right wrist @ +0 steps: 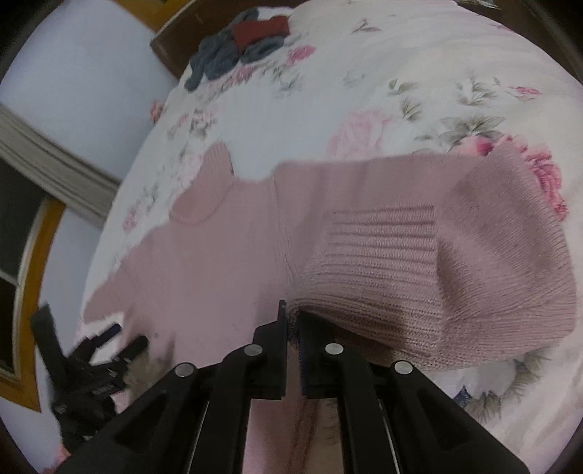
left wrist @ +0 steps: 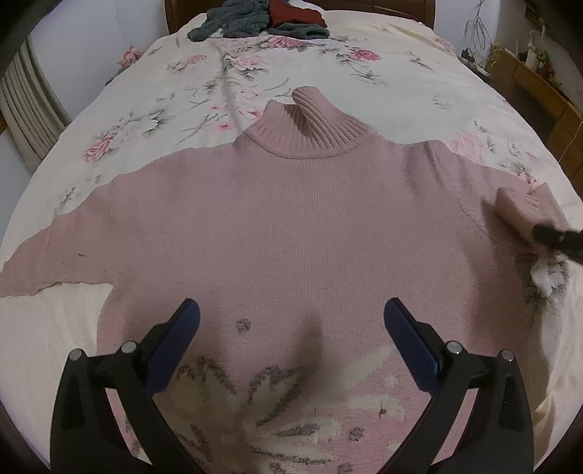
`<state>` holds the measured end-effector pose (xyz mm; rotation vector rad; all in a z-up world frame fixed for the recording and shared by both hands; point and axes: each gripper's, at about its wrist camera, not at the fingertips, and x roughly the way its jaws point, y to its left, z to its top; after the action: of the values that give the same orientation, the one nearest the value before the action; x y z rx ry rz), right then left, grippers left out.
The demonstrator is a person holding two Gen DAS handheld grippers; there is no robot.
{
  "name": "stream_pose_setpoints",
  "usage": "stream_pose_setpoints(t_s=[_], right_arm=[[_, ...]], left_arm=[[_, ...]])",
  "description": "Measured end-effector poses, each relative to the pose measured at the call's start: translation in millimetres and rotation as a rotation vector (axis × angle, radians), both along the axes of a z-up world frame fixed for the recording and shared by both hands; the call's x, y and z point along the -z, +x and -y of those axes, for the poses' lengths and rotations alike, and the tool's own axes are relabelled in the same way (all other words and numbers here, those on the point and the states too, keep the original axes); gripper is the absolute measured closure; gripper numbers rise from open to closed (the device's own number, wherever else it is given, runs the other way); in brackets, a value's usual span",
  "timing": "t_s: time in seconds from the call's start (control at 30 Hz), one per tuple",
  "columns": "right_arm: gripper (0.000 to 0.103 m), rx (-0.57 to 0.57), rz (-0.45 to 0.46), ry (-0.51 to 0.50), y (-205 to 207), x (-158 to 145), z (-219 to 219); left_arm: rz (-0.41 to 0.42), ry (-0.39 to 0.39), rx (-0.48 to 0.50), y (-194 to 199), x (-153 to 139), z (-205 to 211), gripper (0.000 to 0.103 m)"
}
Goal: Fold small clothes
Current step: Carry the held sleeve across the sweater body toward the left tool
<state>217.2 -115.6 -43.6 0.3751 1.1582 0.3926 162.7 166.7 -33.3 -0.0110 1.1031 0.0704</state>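
A dusty-pink turtleneck sweater [left wrist: 291, 226] is laid flat, front up, on a bed covered by a cream bedspread [left wrist: 182, 94] printed with pink roses and grey leaves. The ribbed collar [left wrist: 309, 120] is pointed toward the far end of the bed, and a white and grey knitted flower pattern [left wrist: 291, 412] is seen across the near part of the body. One sleeve is spread out flat to the left.

The left gripper [left wrist: 291, 317] is held above the lower body of the sweater, its blue-padded jaws spread wide apart with nothing between them.

At the right, the other sleeve is lifted and doubled back toward the body. In the right wrist view, its ribbed cuff [right wrist: 379, 251] is pinched at the edge by the right gripper [right wrist: 291, 317], whose jaws are closed tightly on the knit.

At the far end of the bed, near a dark wooden headboard [right wrist: 171, 47], a heap of grey and dark red clothes [left wrist: 255, 18] is piled.
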Motion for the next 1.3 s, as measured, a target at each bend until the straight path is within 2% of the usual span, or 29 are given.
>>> stream_pose_setpoints(t_s=[0.13, 0.23, 0.33, 0.43, 0.53, 0.67, 0.8, 0.83, 0.93, 1.0, 1.07, 1.17, 1.3], right_arm=[[0.088, -0.048, -0.04, -0.026, -5, 12, -5], [0.08, -0.096, -0.036, -0.028, -16, 13, -6], [0.079, -0.16, -0.041, -0.028, -34, 11, -7], [0.079, -0.185, -0.037, -0.037, -58, 6, -1], [0.079, -0.151, -0.026, -0.053, -74, 2, 18], [0.079, -0.058, -0.02, -0.054, -91, -3, 59], [0.079, 0.033, -0.017, -0.053, -101, -6, 98], [0.078, 0.051, -0.018, -0.045, -104, -5, 107], [0.078, 0.083, -0.021, -0.047, -108, -4, 123], [0.078, 0.093, -0.022, -0.049, -110, -3, 129], [0.078, 0.105, -0.023, -0.043, -113, 0, 134], [0.078, 0.118, -0.03, -0.033, -112, 4, 137], [0.078, 0.132, -0.039, -0.042, -107, 7, 136]], left_arm=[[-0.004, -0.031, 0.023, 3, -3, 10, 0.003], [-0.018, -0.07, 0.051, 7, -6, 22, 0.003], [-0.03, -0.102, 0.082, 13, -8, 39, 0.003], [-0.049, -0.175, 0.113, 21, -11, 61, 0.003], [-0.059, -0.248, 0.157, 30, -14, 93, 0.003], [-0.09, -0.298, 0.221, 48, -7, 149, 0.004], [-0.126, -0.295, 0.235, 67, 11, 184, 0.005], [-0.131, -0.29, 0.235, 71, 15, 191, 0.01], [-0.17, -0.332, 0.251, 79, 27, 203, 0.046], [-0.195, -0.353, 0.253, 83, 34, 208, 0.05], [-0.191, -0.368, 0.262, 82, 35, 211, 0.079], [-0.136, -0.37, 0.273, 78, 25, 212, 0.093], [-0.053, -0.44, 0.283, 68, 2, 196, 0.095]])
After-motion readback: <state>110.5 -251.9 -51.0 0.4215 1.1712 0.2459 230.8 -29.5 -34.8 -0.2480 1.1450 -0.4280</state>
